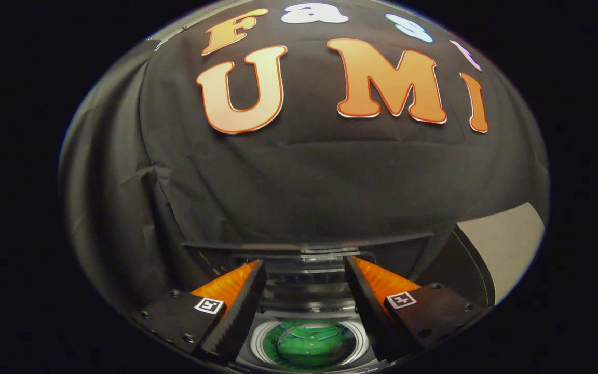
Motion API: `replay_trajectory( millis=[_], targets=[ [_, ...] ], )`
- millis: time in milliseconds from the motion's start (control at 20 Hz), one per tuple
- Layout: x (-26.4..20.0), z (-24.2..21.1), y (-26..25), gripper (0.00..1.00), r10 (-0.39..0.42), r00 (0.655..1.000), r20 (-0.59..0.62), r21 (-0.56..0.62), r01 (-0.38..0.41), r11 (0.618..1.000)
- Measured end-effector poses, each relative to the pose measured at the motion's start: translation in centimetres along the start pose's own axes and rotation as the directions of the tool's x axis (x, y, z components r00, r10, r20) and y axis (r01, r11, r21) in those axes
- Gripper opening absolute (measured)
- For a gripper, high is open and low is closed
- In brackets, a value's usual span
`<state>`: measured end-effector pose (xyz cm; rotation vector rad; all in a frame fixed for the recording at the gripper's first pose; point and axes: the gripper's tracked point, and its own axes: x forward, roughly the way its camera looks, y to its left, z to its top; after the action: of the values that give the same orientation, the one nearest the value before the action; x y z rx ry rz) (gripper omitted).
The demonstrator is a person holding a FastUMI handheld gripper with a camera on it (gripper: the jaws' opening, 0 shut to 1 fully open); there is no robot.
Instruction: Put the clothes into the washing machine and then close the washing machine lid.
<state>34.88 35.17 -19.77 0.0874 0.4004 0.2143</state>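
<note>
The washing machine (309, 311) sits at the bottom centre of the frame, directly below and between the fingers, its round drum opening looking up at the camera. Inside the drum lies something green (310, 344), which reads as the clothes already dropped in, though the glossy, rounded look makes it hard to be sure whether this is fabric or a reflection off a surface. Just above the opening, in the lower middle of the frame, a clear, dark-framed panel stands up, apparently the washing machine lid (307, 254) raised and not yet closed. The gripper (305, 283) hangs over the opening with its two fingers spread wide apart, and nothing is held between them; the gap between them shows only the machine beneath. By that reading, the loading half of the task looks done and the closing of the lid is what is left. Behind the machine, filling the upper and middle frame, hangs the black cloth wall (299, 176), and at the lower right a pale wall or panel (506, 244) shows past its edge.
</note>
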Motion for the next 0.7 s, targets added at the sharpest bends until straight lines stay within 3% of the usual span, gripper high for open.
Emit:
replay_trajectory(
  millis=[250,700],
  targets=[
    [2.5,1.7,-0.7,0.98,-0.011,1.000,0.027,0.036,0.010,0.999],
    [5.9,1.1,-0.6,0.99,-0.053,0.999,-0.003,-0.037,0.053,0.998]
  ],
)
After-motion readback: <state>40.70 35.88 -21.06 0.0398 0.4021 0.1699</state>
